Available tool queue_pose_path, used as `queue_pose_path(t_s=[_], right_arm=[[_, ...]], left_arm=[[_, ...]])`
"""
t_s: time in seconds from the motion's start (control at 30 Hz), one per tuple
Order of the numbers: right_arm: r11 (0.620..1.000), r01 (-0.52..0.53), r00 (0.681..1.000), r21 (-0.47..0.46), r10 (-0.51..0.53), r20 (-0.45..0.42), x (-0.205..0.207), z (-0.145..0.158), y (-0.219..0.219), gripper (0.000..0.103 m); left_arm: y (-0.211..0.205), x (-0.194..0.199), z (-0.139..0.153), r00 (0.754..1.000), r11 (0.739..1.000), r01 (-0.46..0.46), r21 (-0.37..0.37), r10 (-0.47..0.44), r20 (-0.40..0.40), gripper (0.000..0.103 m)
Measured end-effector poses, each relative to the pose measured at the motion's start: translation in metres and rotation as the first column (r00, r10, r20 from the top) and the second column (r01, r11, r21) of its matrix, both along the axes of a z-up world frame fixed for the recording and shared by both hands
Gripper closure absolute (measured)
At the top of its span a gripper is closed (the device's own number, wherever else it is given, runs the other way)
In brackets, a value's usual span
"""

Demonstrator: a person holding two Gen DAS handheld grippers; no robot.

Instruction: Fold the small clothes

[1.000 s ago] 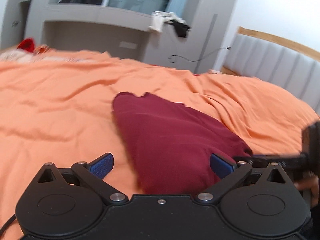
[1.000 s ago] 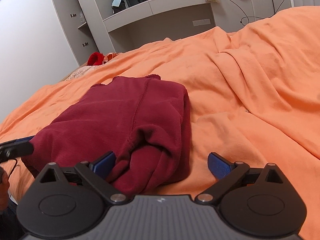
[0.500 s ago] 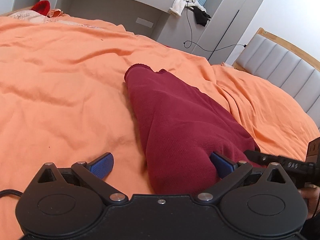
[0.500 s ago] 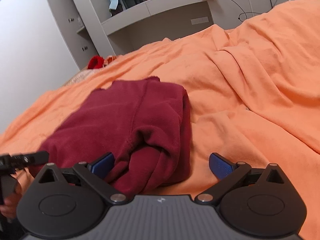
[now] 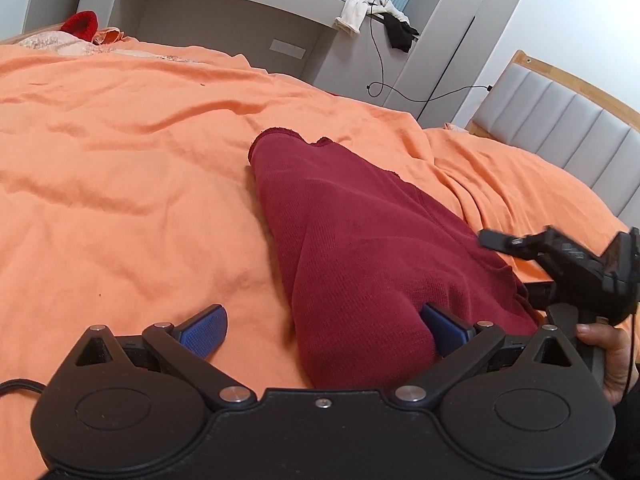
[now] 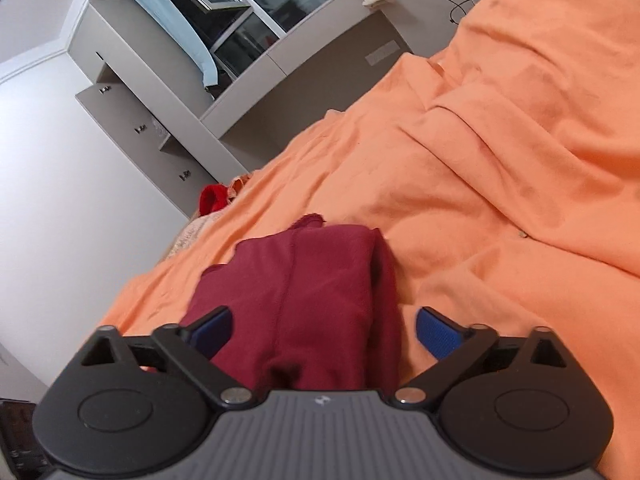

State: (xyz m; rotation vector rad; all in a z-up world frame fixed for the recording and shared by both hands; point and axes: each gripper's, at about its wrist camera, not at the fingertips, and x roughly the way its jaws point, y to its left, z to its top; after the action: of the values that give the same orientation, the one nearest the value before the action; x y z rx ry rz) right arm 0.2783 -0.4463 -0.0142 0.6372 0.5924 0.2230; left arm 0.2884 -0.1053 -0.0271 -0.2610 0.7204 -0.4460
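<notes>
So we've got the maroon garment [image 5: 360,248] lying folded into a long narrow bundle on the orange bedspread [image 5: 120,200], roughly mid-bed, with its near end right at the edge where we're standing and its far end pointing toward the grey wall unit [image 5: 224,20]. Our left gripper [image 5: 324,330] has its blue pads spread wide: the right one sits against the near end of the bundle, the left one is over bare bedspread, so nothing's pinched. Our right gripper [image 6: 324,328] is wide too but its jaws are closing, with the near end of the garment [image 6: 304,300] between the pads, and we don't see them pressing it. In the left view the right gripper shows at the bed's right side, held in a hand [image 5: 612,356]. As for containers, there's only that wall unit with its open niche, which looks bare inside, and a white cloth [image 5: 356,12] and a dark one [image 5: 400,34] draped on its ledge. A red item [image 5: 80,26] sits at the bed's far left corner; we can't tell what it is.
</notes>
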Motion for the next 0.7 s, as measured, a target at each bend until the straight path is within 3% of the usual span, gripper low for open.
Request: queue_pose_path(t_s=[0.13,0.3,0.43,0.7], right_arm=[[0.999,-0.008,1.0,-0.052,0.008,-0.002,0.002,-0.005,0.01,0.039],[0.989,-0.009,0.999,-0.15,0.015,0.039,-0.003,0.0,0.025,0.061],[0.966,-0.01,0.998,-0.257,0.027,0.061,-0.006,0.005,0.04,0.065],[0.964,-0.011,0.998,-0.265,0.028,0.06,-0.009,0.005,0.039,0.065]], left_arm=[[0.001,0.001,0.0,1.0,1.0,0.001,0.0,-0.001,-0.005,0.0],[0.0,0.001,0.0,1.0,1.0,0.001,0.0,-0.001,-0.005,0.0],[0.0,0.001,0.0,1.0,1.0,0.003,-0.002,-0.003,0.011,0.0],[0.004,0.0,0.01,0.998,0.999,0.016,-0.043,-0.013,0.057,0.001]])
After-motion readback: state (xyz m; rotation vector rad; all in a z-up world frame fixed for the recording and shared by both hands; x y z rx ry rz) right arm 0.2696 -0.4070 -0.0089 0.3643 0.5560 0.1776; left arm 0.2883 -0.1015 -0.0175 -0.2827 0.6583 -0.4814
